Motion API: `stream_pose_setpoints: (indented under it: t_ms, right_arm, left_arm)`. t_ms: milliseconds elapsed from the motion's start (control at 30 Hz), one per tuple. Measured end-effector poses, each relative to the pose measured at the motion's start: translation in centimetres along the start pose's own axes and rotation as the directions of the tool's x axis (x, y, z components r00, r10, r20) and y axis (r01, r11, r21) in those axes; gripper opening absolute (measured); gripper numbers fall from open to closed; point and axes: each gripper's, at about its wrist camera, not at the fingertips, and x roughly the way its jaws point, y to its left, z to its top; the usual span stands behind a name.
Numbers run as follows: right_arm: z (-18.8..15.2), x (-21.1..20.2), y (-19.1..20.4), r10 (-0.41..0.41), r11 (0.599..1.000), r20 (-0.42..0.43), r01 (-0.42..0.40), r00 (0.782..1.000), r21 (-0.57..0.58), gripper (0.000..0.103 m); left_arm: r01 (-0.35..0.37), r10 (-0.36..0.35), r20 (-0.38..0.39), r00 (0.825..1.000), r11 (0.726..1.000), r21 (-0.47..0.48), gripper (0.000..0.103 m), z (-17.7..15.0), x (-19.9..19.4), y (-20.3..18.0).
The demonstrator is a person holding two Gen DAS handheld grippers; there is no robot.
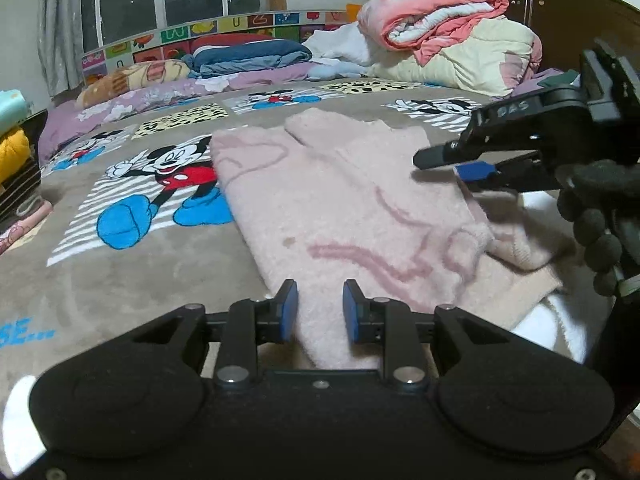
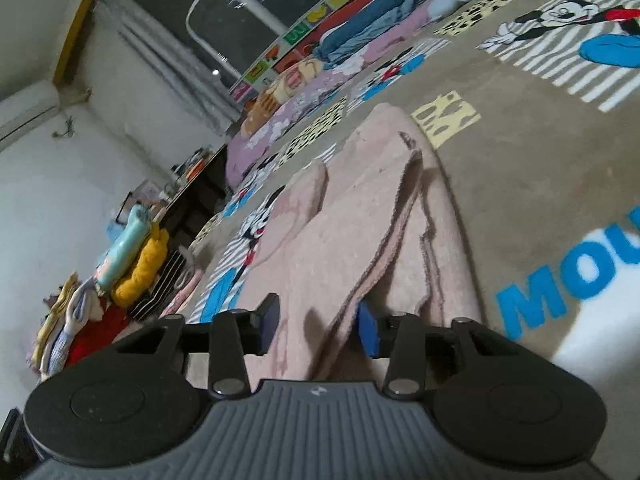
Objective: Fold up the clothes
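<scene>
Lying flat on the cartoon-print blanket (image 1: 132, 280), the pink fleece garment (image 1: 340, 208) stretches away from you across the bed. Your left gripper (image 1: 320, 310) has its blue pads set a little apart with the garment's near edge running between them; whether they pinch the cloth cannot be told. Your right gripper (image 2: 318, 324) has a folded flap of the same garment (image 2: 360, 232) rising between its pads, which stand apart from each other; no firm clamp shows there. Your gloved right hand (image 1: 600, 208) holds that gripper over the garment's far side.
</scene>
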Motion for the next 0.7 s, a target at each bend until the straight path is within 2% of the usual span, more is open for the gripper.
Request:
stream_pose_setpoints:
  t_ms: [33,67,233,267,367,433,500,567,633,700]
  right_arm:
    - [0.0,0.2,0.1,-0.009,1.0,0.004,0.009,1.0,-0.007,0.017]
    - [0.1,0.3,0.3,-0.012,1.0,0.007,0.012,1.0,-0.023,0.01]
    - [1.3,-1.4,2.7,0.06,0.996,0.068,-0.055,0.996,-0.075,0.007]
    - [1.5,-1.8,3.1,0.067,0.995,0.074,-0.06,0.995,-0.082,0.007]
    - [1.3,-1.4,2.3,-0.023,0.993,0.062,0.03,0.998,-0.116,0.007]
    - [1.0,-0.4,1.3,-0.048,0.994,0.013,0.049,0.999,-0.101,0.008]
    - [0.8,-0.1,1.2,-0.067,0.989,-0.004,0.066,0.998,-0.131,0.013]
    - [0.8,-0.2,1.3,-0.078,0.987,-0.001,0.077,0.997,-0.141,0.015]
    - [1.0,-0.4,1.1,-0.08,0.988,0.011,0.08,0.997,-0.135,0.029]
    - [1.4,-0.6,0.9,-0.078,0.988,0.022,0.08,0.997,-0.131,0.029]
  left_arm:
    - [0.002,-0.002,0.0,1.0,1.0,0.001,0.022,0.0,0.0,0.0]
    - [0.005,-0.005,0.001,1.0,1.0,0.002,0.022,0.1,0.0,-0.1]
    - [0.051,-0.051,-0.007,0.999,0.999,-0.008,0.022,0.1,0.1,-0.3]
    - [0.056,-0.056,-0.013,0.998,0.998,-0.006,0.022,0.1,0.1,-0.4]
    - [0.069,-0.069,-0.043,0.997,0.998,-0.004,0.022,0.2,0.3,-0.5]
    - [0.084,-0.085,-0.051,0.995,0.996,-0.025,0.024,0.2,0.1,0.0]
    - [0.095,-0.098,-0.034,0.995,0.993,-0.072,0.024,0.4,-0.5,1.0]
    - [0.077,-0.078,0.001,0.997,0.987,-0.137,0.024,0.7,-1.2,2.7]
    - [0.04,-0.037,0.022,0.999,0.98,-0.194,0.024,0.8,-1.5,4.3]
    - [0.004,0.004,0.031,1.0,0.972,-0.237,0.024,0.8,-1.7,5.6]
